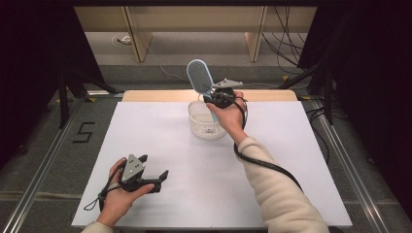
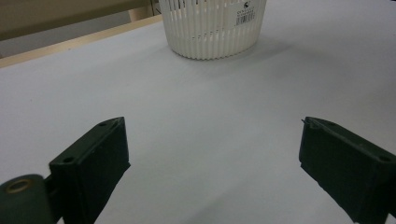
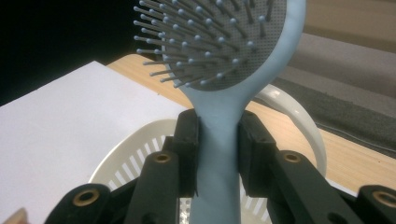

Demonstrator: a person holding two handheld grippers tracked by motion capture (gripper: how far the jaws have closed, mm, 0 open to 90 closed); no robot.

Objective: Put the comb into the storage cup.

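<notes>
A white slotted plastic basket [image 1: 206, 121] stands upper centre of the high view on the white table [image 1: 194, 194]. Its inside looks bare apart from the lower end of a light-blue hairbrush [image 1: 200, 77], whose handle slants down into it. The right gripper [image 1: 219, 99] pinches that handle just above the rim, a jaw pressed on each side, the bristled head [image 3: 219, 37] rising to the top of the right gripper view. At lower left, the left gripper [image 1: 154, 174] rests low over the table, jaws spread, nothing between them; its view shows the basket's barcode label [image 2: 244, 17] at top centre.
</notes>
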